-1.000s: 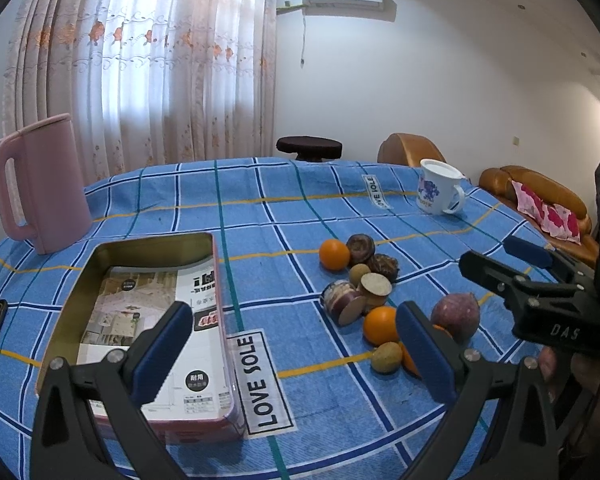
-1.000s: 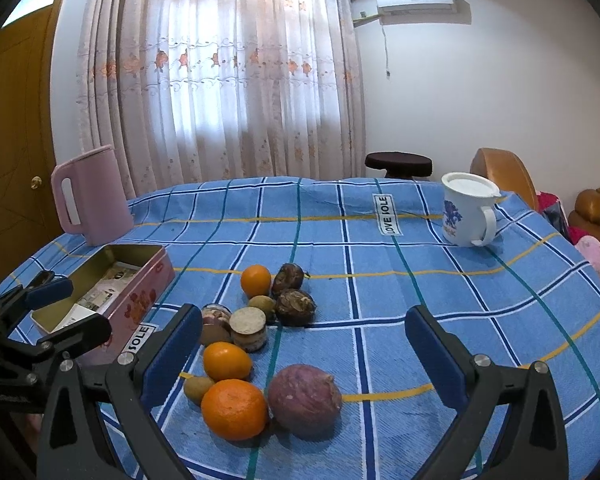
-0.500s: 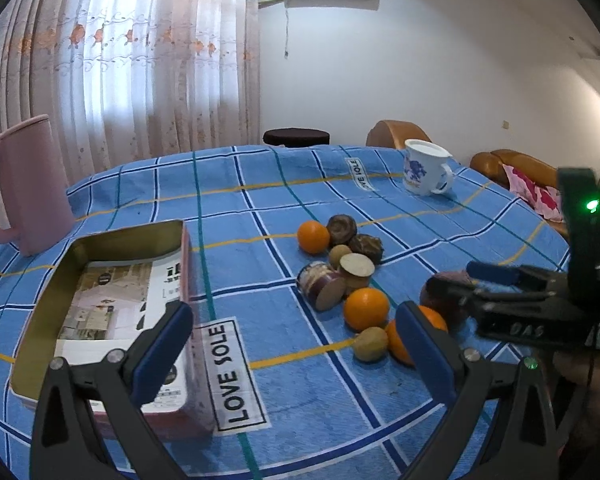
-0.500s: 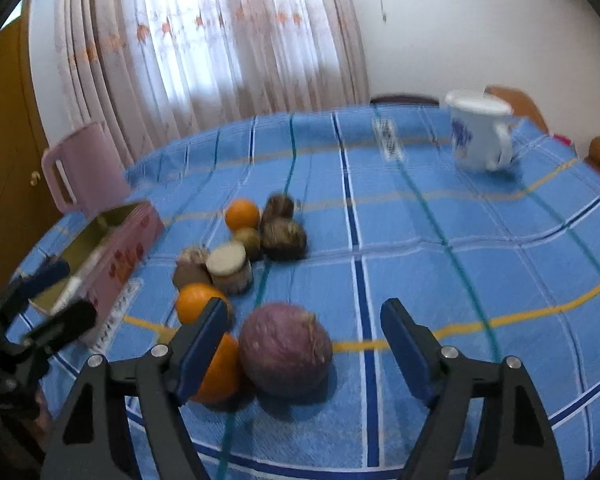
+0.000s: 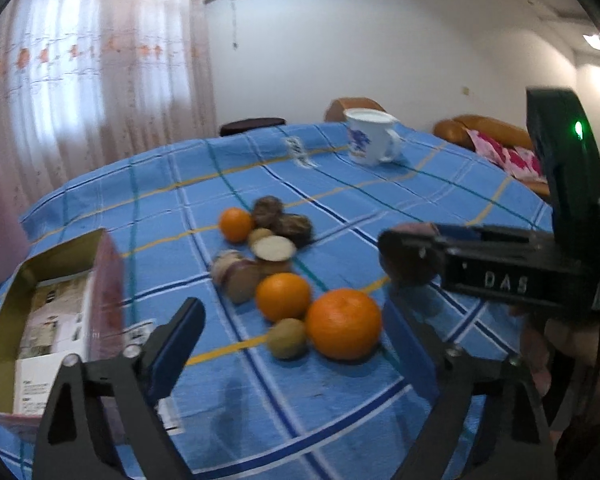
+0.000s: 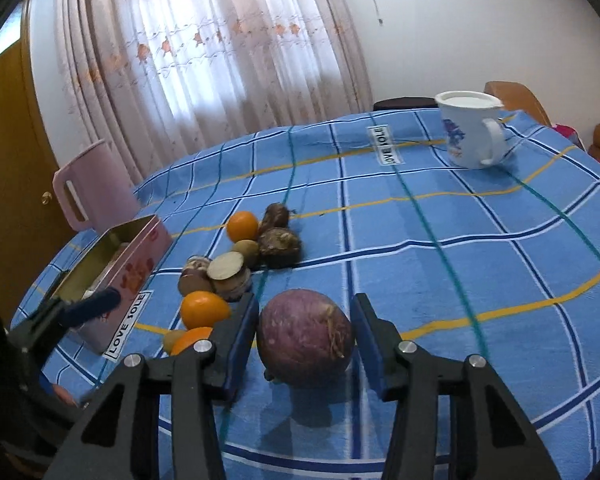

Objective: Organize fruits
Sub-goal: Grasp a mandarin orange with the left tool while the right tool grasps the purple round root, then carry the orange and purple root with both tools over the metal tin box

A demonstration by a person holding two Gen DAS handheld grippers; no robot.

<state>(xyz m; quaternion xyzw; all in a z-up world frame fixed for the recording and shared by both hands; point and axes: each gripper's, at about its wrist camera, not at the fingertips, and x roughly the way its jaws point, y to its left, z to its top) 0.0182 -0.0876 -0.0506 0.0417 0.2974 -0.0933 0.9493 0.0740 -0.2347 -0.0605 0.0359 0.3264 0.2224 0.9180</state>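
A round purple fruit [image 6: 306, 338] lies on the blue checked cloth between the pads of my right gripper [image 6: 304, 336]. Its jaws are closing and both pads meet the fruit's flanks. In the left wrist view the same fruit [image 5: 410, 258] shows partly behind that gripper's black fingers. My left gripper [image 5: 296, 340] is open with its jaws closing. A large orange [image 5: 343, 324] and a small kiwi [image 5: 287, 338] lie just ahead between its fingers, untouched. Behind them sit another orange [image 5: 283, 297], cut brown pieces [image 5: 274, 250], dark brown fruits [image 5: 296, 228] and a third orange [image 5: 236, 224].
An open pink tin [image 5: 110, 280] with printed paper inside stands at the left, also visible as the tin [image 6: 136, 252] in the right wrist view. A pink jug [image 6: 88, 184] stands behind it. A white mug [image 6: 470, 136] sits far right. A person's hand [image 5: 540, 344] holds the right gripper.
Both grippers came forward and down toward the fruit. The right jaws narrowed from wide open to close around the purple fruit. The left jaws narrowed a little, and the orange and kiwi came nearer.
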